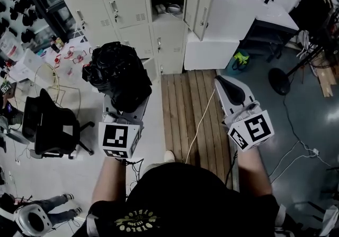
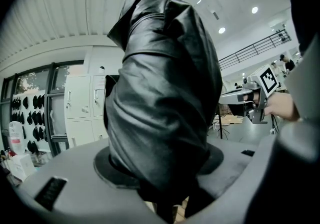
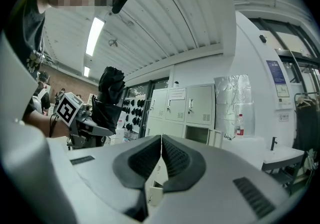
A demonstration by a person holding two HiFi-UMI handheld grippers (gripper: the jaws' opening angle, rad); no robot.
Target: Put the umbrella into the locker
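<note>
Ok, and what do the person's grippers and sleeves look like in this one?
The left gripper and right gripper have pale grey shells with dark pads. The left cube and right cube are white with black square markers. A white cable loops at the right gripper's back. The person wears a black short-sleeved T-shirt with a yellowish print.

Black umbrella (image 1: 119,74), white lockers (image 1: 127,2)

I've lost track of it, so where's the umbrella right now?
The black umbrella is held in the left gripper, left of centre in the head view, short of the lockers and their open compartment.
</note>
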